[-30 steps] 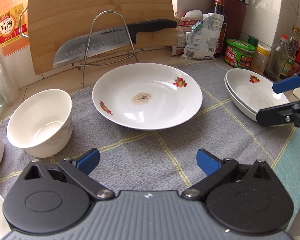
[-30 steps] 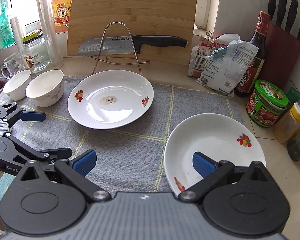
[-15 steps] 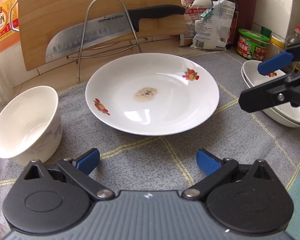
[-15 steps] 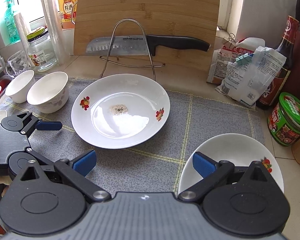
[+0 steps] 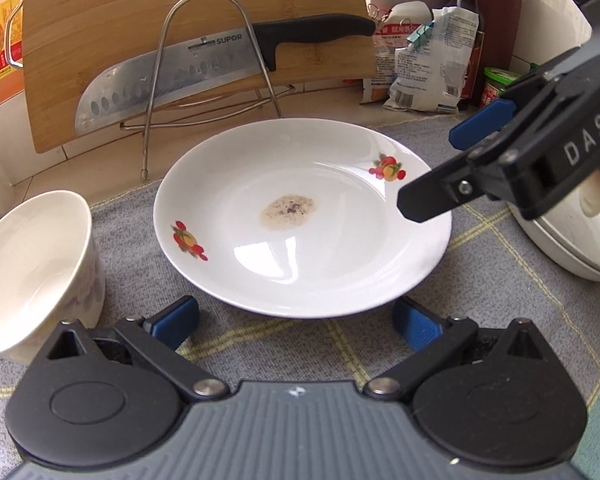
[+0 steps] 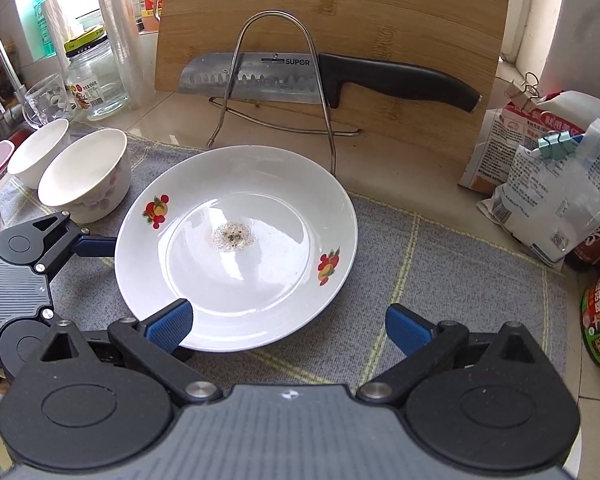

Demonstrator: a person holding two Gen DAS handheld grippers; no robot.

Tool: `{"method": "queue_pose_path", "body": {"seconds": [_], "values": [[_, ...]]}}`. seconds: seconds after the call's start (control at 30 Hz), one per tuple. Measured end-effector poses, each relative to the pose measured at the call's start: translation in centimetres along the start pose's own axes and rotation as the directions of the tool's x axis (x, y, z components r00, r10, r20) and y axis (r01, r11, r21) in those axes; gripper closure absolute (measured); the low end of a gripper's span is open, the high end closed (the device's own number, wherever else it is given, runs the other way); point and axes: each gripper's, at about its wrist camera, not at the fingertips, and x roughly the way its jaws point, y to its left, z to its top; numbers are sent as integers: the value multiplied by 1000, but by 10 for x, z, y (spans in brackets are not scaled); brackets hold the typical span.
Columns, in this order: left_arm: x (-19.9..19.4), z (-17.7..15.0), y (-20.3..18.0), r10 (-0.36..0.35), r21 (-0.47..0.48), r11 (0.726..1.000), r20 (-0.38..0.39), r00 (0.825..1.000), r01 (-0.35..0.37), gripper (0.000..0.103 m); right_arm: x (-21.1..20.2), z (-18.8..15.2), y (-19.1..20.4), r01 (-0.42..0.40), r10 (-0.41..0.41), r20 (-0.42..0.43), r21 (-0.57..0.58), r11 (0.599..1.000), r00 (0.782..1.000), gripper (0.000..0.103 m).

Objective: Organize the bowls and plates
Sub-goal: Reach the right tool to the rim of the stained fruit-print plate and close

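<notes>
Both grippers sit low, jaws spread wide and empty: left gripper (image 5: 296,320) at the soiled plate's (image 5: 300,216) near rim, right gripper (image 6: 288,326) beside its right edge.

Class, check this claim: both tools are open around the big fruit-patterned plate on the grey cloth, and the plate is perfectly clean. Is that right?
Not quite. The plate is not clean: a brownish speckled residue patch sits at its centre, clear in the right wrist view. The rest holds: the left tool and right tool are open around it, and it lies on the grey cloth.
</notes>
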Motion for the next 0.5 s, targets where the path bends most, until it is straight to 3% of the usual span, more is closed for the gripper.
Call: {"method": "queue_pose_path", "body": {"seconds": [0.5], "values": [[0,0,0,4,-4,1000,7,1000,-4,0,54,54,-28,-140,136,-74,-46,989,988,0]]}}
